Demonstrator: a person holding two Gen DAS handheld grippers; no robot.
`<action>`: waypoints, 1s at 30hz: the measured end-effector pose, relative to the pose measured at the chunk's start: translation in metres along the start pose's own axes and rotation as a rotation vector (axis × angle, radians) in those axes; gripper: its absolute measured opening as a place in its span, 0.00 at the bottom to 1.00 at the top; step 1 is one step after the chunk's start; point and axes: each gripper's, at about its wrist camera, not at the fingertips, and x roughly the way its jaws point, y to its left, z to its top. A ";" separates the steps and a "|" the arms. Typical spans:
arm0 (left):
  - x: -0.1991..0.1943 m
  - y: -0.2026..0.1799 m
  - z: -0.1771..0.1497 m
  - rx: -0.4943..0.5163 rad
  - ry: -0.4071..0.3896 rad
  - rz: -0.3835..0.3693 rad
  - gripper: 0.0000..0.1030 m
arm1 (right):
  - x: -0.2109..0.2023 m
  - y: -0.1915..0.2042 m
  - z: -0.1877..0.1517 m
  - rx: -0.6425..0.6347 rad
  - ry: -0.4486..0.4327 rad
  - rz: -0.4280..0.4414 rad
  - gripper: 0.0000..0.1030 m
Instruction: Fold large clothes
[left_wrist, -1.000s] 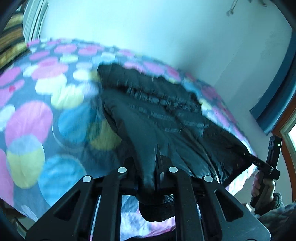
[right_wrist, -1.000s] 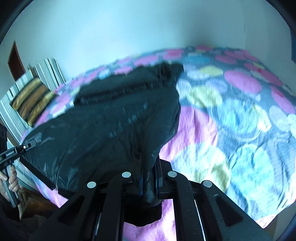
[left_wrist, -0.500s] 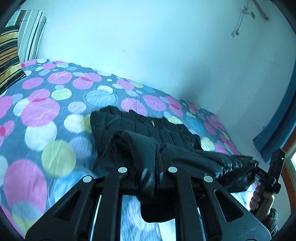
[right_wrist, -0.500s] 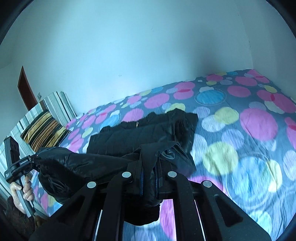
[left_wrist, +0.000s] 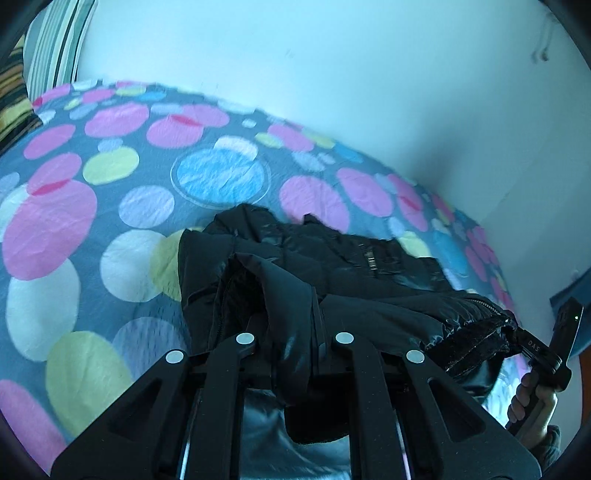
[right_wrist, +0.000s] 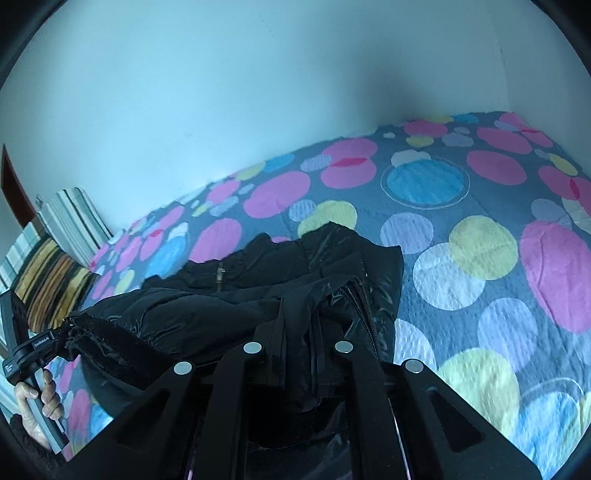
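Covering the bed, a dotted bedspread (left_wrist: 110, 229); pale wall (left_wrist: 332, 74) behind.

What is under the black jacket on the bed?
Under the black jacket lies the dotted bedspread; the jacket's far part rests on it. Whatever is beneath the folded layers is covered.

Little can be read. In the left wrist view, the right tongs (left_wrist: 517, 334) carry white letters on their black body that read "DAS"; they may be only part of a longer word. In the right wrist view, the left tongs (right_wrist: 66, 338) carry a small white label that looks like "GenRobot.AI", though the print is tiny and not sure. A second, smaller white mark lower on the same body is too small to read.
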 end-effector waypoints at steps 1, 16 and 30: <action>0.009 0.003 0.001 -0.006 0.011 0.003 0.11 | 0.013 -0.003 0.001 0.006 0.021 -0.011 0.07; 0.064 0.016 -0.003 0.027 0.050 0.036 0.14 | 0.086 -0.015 -0.016 -0.009 0.144 -0.073 0.07; 0.035 0.020 0.003 0.009 0.023 -0.040 0.67 | 0.078 -0.018 -0.011 0.014 0.136 -0.036 0.11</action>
